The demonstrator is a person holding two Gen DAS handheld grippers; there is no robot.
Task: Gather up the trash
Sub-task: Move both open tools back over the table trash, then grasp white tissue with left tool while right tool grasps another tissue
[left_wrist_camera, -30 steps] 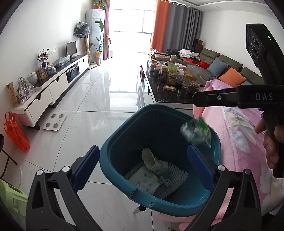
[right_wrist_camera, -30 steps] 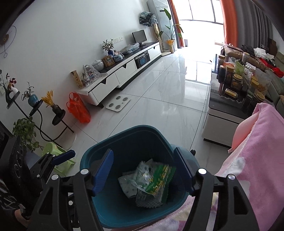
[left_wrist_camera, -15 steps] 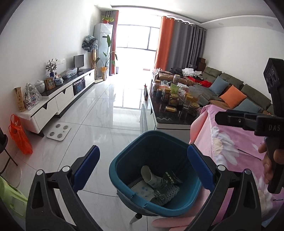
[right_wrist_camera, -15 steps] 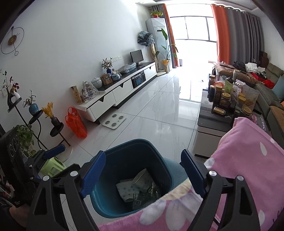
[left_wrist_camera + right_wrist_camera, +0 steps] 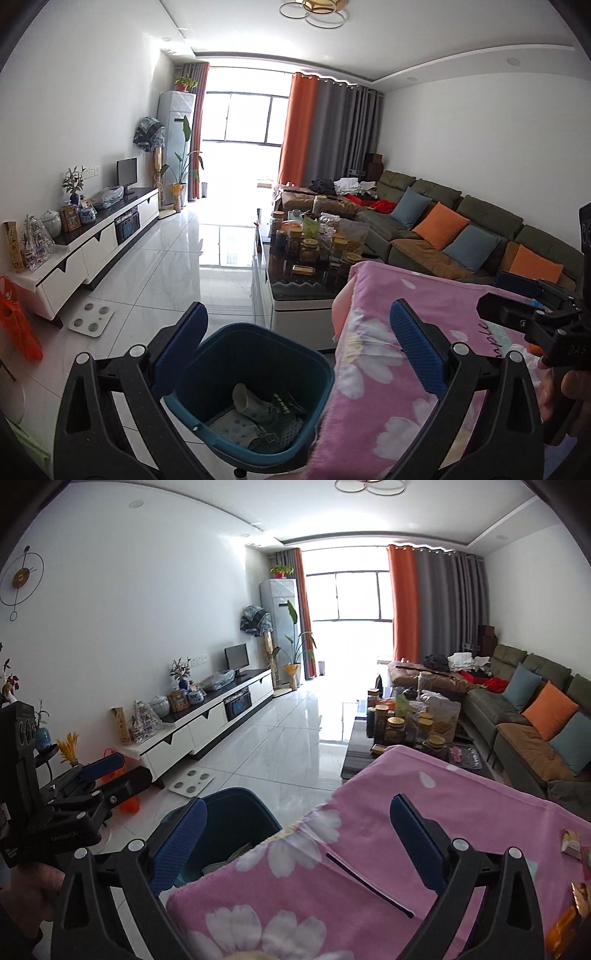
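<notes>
A teal trash bin stands on the floor beside the table with the pink flowered cloth. It holds a paper cup, wrappers and white papers. My left gripper is open and empty, above the bin's right rim. My right gripper is open and empty over the pink cloth; the bin is at its lower left. A black stick lies on the cloth between its fingers. Wrappers lie at the cloth's right edge.
A coffee table crowded with jars stands beyond the pink cloth. A sofa with cushions runs along the right. A white TV cabinet lines the left wall, with a scale and an orange bag on the floor.
The green wrapper dropped from my right gripper into the bin. Both grippers then rose and drew back; the right one swung from over the bin to over the pink cloth.
</notes>
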